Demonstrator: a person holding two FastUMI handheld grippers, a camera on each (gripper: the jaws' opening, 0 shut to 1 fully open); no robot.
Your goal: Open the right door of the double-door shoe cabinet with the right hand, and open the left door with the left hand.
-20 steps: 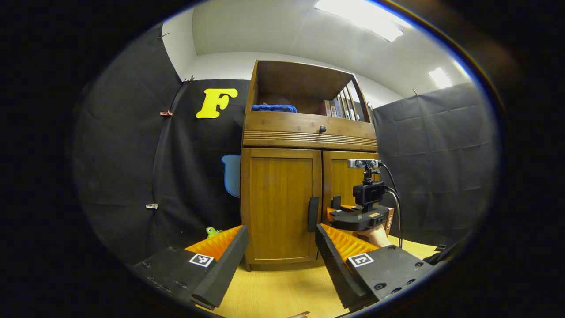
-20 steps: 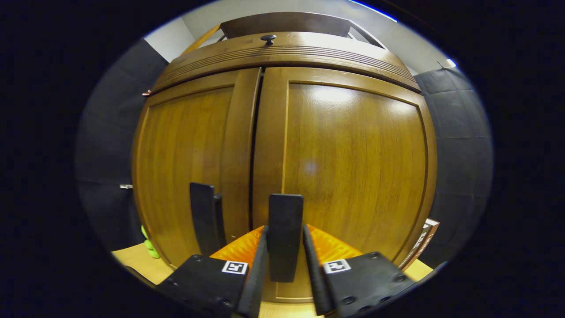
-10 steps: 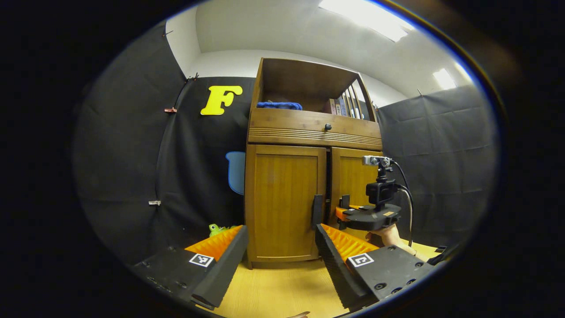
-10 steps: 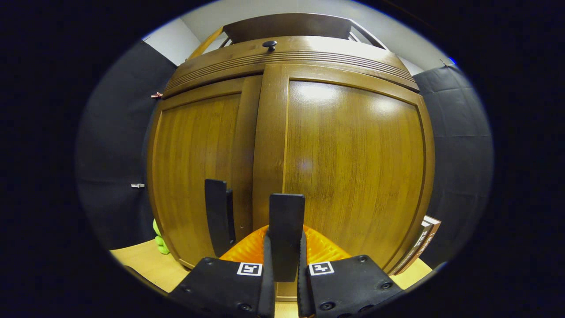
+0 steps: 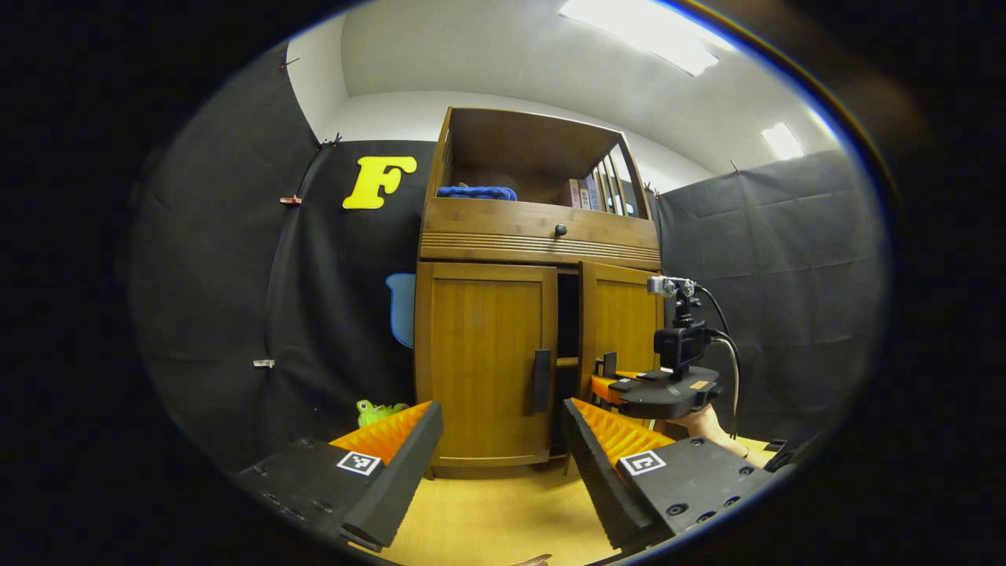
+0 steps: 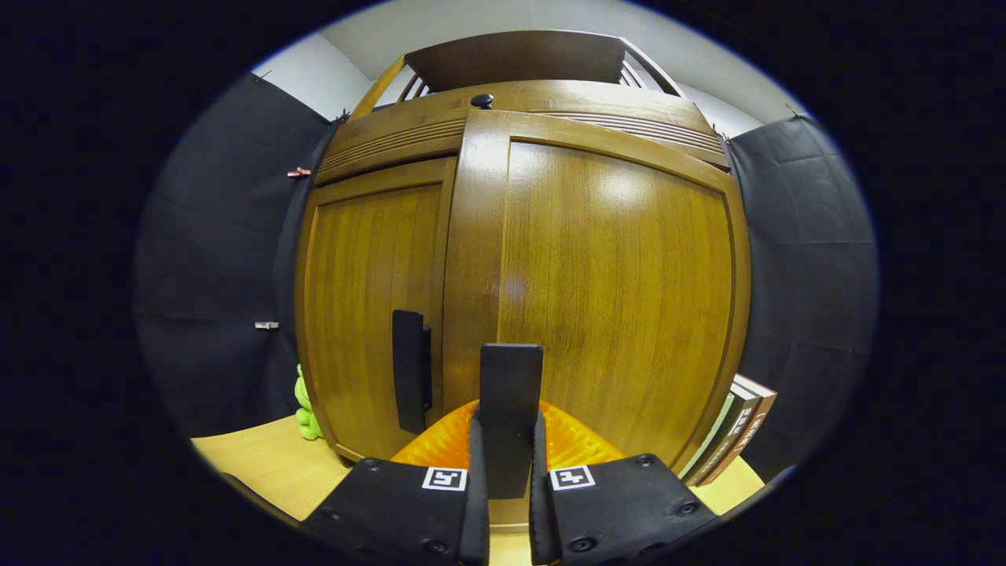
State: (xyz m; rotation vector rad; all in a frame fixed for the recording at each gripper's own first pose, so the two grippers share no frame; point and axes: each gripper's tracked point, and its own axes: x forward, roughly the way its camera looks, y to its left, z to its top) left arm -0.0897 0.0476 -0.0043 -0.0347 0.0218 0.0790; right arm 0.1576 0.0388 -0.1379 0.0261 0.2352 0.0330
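Observation:
The wooden shoe cabinet [image 5: 538, 236] stands against the booth wall. Its right door [image 6: 613, 299] is swung partly out, leaving a dark gap beside the left door [image 5: 483, 362]. My right gripper [image 6: 509, 472] is shut on the right door's dark vertical handle [image 6: 511, 393], and it also shows farther off at the door [image 5: 609, 377], held by a hand [image 5: 703, 424]. The left door is closed, with its dark handle [image 5: 541, 380] near the inner edge. My left gripper [image 5: 503, 456] stands open, well short of the cabinet and low over the floor.
A drawer with a small knob [image 5: 560, 230] sits above the doors. The open shelf on top holds a blue cloth [image 5: 476, 192] and books [image 5: 593, 192]. A green toy [image 5: 373, 410] lies left of the cabinet; books [image 6: 735, 436] lean at its right.
The right gripper closed on the right door's handle and pulled the door open, so a dark gap has appeared between the doors. The left gripper has stayed back, still open.

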